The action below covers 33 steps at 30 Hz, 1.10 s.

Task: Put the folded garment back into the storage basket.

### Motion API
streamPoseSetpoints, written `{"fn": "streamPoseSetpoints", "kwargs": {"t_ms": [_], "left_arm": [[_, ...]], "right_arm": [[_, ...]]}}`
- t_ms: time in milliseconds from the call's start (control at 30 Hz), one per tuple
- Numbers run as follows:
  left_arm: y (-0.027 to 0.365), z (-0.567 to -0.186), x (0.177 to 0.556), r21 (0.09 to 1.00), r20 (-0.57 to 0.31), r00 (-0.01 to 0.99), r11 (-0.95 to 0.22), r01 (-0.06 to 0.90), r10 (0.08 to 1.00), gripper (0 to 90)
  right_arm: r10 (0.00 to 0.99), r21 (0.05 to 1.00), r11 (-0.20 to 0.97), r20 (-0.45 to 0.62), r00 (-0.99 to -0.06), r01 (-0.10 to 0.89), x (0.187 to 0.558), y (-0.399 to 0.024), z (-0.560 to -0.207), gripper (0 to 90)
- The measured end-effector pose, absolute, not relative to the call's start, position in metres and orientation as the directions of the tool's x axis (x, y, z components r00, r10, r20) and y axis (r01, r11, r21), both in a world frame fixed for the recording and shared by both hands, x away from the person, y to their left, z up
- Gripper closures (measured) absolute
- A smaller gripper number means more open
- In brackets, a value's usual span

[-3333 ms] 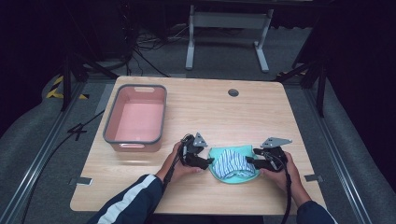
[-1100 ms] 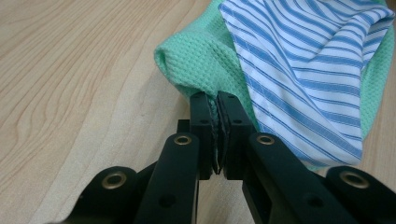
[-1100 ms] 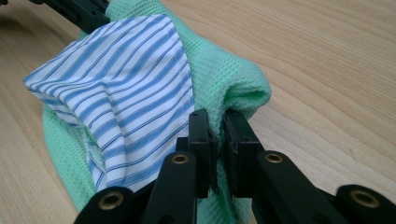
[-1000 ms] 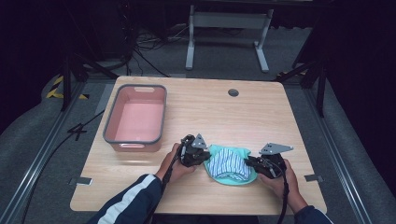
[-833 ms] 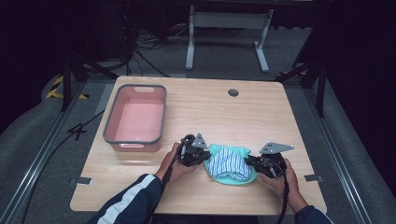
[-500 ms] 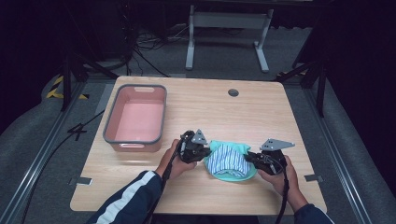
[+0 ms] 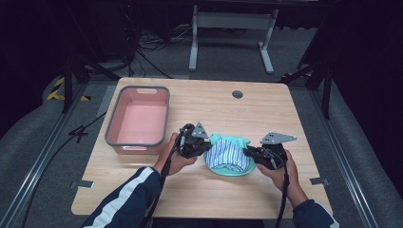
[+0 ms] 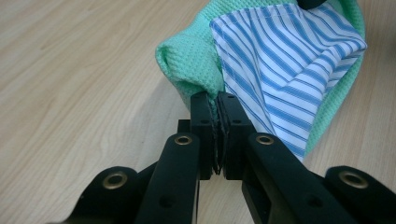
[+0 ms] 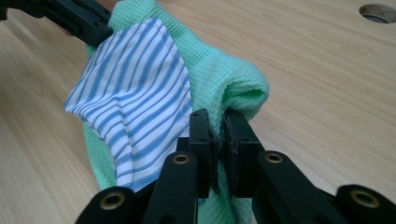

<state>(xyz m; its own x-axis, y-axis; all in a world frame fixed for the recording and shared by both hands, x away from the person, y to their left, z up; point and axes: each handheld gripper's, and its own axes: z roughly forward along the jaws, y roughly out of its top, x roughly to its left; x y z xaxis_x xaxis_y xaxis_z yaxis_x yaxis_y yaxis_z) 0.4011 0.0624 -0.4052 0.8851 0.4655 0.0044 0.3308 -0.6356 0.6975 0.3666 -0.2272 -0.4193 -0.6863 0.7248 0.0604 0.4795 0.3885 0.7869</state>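
A green waffle-weave cloth point(image 7: 236, 141) lies near the table's front middle, with a blue-and-white striped cloth point(image 7: 227, 154) on top of it. My left gripper point(image 7: 207, 148) is shut on the bundle's left edge and my right gripper point(image 7: 248, 153) on its right edge. In the left gripper view the left gripper point(image 8: 217, 100) pinches a fold of the green cloth point(image 8: 189, 65) right beside the striped cloth point(image 8: 280, 60). In the right gripper view the right gripper point(image 9: 215, 119) grips a rolled edge of the green cloth point(image 9: 224, 70) next to the striped cloth point(image 9: 135, 79). Both edges are raised off the wood and the middle sags.
A pink bin with a grey rim point(image 7: 111, 132) stands empty at the left of the table point(image 7: 199, 190). A round cable hole point(image 7: 237, 94) sits at the back. Bare wood surrounds the cloths. A metal stand point(image 7: 231, 21) is on the floor beyond the table.
Both grippers have risen a little, still shut on the cloths. The two gripped edges have come up off the table with them.
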Motion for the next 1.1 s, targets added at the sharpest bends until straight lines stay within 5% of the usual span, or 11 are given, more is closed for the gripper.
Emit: {"fn": "streamPoseSetpoints", "kwargs": {"t_ms": [1100], "left_arm": [[0.202,-0.298,0.414,0.766,0.102,0.728,-0.521,0.378,0.678,86.2]], "right_arm": [[0.618,0.851,0.395,0.034,-0.785,0.347,0.438,-0.094,-0.319,83.1]]}}
